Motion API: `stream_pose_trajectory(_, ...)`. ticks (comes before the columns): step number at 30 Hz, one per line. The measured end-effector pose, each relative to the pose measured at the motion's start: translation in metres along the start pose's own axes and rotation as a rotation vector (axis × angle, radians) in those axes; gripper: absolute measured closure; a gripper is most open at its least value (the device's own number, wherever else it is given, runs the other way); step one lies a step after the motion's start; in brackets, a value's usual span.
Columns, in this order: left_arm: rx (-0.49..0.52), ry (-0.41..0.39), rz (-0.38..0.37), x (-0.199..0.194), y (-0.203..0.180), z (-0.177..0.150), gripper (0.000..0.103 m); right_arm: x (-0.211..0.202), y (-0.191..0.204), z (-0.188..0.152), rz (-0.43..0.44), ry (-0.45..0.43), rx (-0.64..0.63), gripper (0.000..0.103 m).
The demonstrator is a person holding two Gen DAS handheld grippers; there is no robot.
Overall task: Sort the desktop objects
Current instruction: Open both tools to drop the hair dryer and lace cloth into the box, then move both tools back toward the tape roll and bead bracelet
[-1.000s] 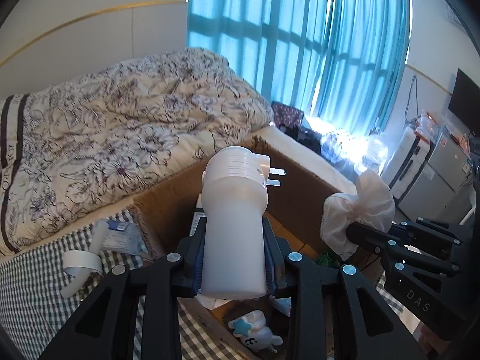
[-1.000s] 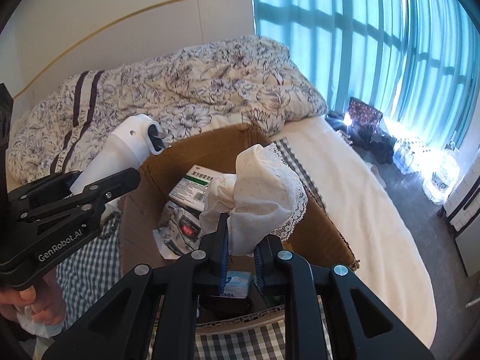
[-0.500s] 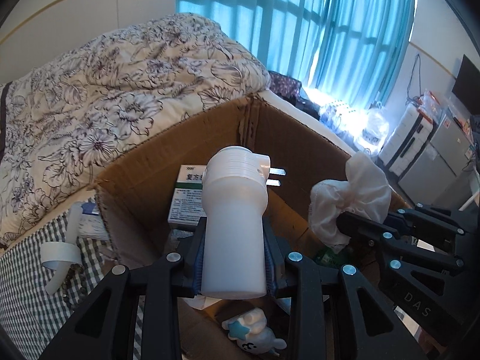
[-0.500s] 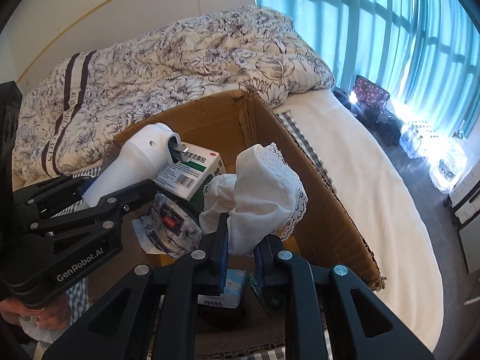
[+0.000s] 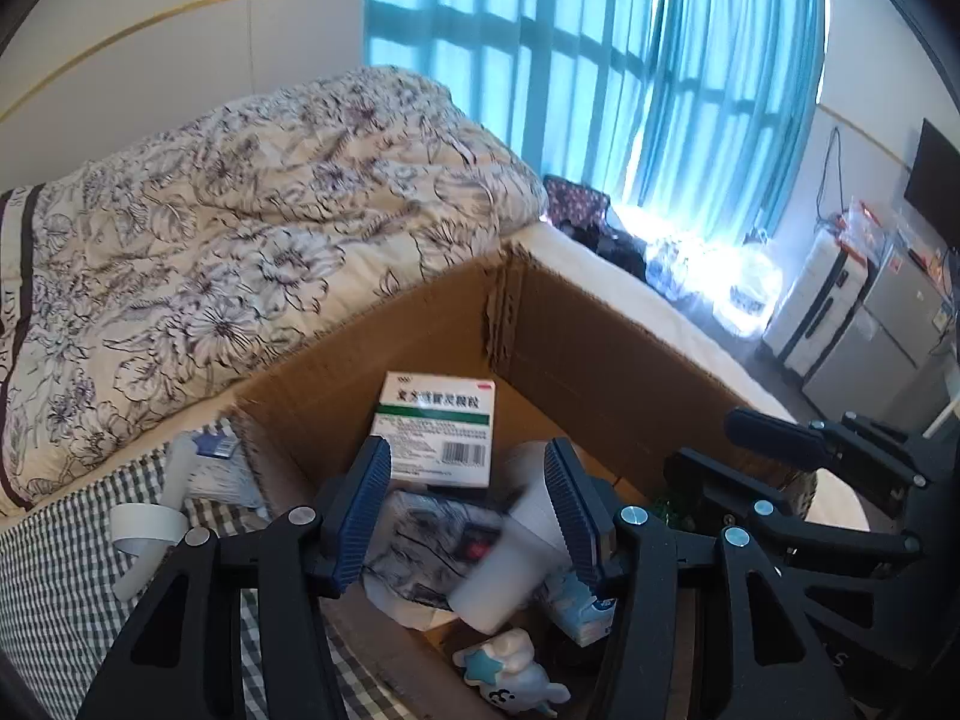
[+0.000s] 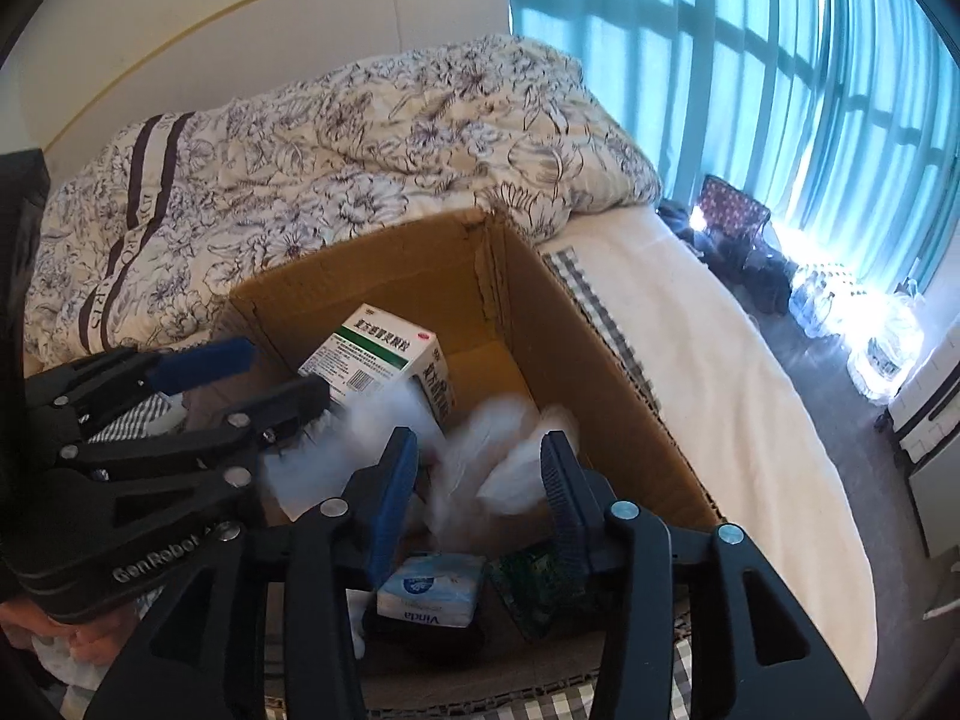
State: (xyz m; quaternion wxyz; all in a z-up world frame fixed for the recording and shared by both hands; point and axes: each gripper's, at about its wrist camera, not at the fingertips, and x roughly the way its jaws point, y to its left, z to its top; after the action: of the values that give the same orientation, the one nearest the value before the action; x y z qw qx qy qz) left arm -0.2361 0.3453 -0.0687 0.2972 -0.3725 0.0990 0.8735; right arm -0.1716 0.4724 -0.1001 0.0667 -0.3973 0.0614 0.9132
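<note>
Both grippers hover over an open cardboard box (image 5: 588, 348) on the bed. My left gripper (image 5: 468, 480) is open and empty; the white plug-in device (image 5: 510, 564) lies blurred inside the box just below its fingers. My right gripper (image 6: 477, 471) is open and empty; the white lace cloth (image 6: 504, 456) is a blur inside the box between its fingers. The box (image 6: 540, 324) also holds a green-and-white medicine box (image 5: 438, 432), which shows in the right wrist view too (image 6: 384, 360). The right gripper shows at the right of the left wrist view (image 5: 774, 438).
Inside the box lie a Vinda tissue pack (image 6: 432, 591), a white toy with a blue star (image 5: 510, 669) and a printed pouch (image 5: 432, 540). A floral duvet (image 5: 240, 228) lies behind. A tape roll (image 5: 147, 525) and a small packet (image 5: 204, 456) lie on the checked cloth left of the box.
Both grippers opened over the box. The white plug-in device dropped from the left gripper and the lace cloth from the right; both are now in the box.
</note>
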Motion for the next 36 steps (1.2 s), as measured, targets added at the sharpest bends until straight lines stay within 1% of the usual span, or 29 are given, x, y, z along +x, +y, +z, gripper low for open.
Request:
stream_pose_trajectory(8,-0.033,-0.053,0.01,-0.031,0.017,0.005,0.047,-0.02,0.012,0.004,-0.011,-0.033,-0.013,0.058)
stream_pose_trajectory(17,-0.063,-0.104,0.023,-0.065,0.037,0.003,0.045,-0.047,0.033,0.006,-0.022,-0.073,-0.039,0.055)
stream_pose_trajectory(20,-0.063,-0.118,0.024,-0.076,0.045,-0.002,0.039,-0.055,0.038,0.008,-0.02,-0.088,-0.041,0.053)
stream_pose_trajectory(22,-0.065,-0.133,0.024,-0.084,0.049,-0.004,0.034,-0.061,0.041,0.008,-0.01,-0.097,-0.038,0.05)
stream_pose_trajectory(24,-0.065,-0.149,0.023,-0.092,0.052,-0.007,0.025,-0.069,0.045,0.007,-0.005,-0.114,-0.036,0.041)
stream_pose_trajectory(25,-0.065,-0.156,0.026,-0.096,0.054,-0.008,0.02,-0.073,0.048,0.006,-0.006,-0.123,-0.038,0.039)
stream_pose_trajectory(26,-0.064,-0.165,0.031,-0.099,0.056,-0.009,0.019,-0.076,0.05,0.006,-0.008,-0.13,-0.041,0.035)
stream_pose_trajectory(28,-0.064,-0.185,0.049,-0.108,0.06,-0.01,0.011,-0.079,0.053,0.006,-0.009,-0.138,-0.042,0.033)
stream_pose_trajectory(30,-0.068,-0.2,0.067,-0.116,0.064,-0.012,0.006,-0.082,0.056,0.005,-0.008,-0.141,-0.037,0.03)
stream_pose_trajectory(34,-0.085,-0.218,0.073,-0.129,0.076,-0.016,0.002,-0.087,0.06,0.003,0.003,-0.153,-0.022,0.023)
stream_pose_trajectory(36,-0.087,-0.226,0.079,-0.133,0.082,-0.018,0.0,-0.091,0.062,0.003,0.008,-0.157,-0.012,0.017)
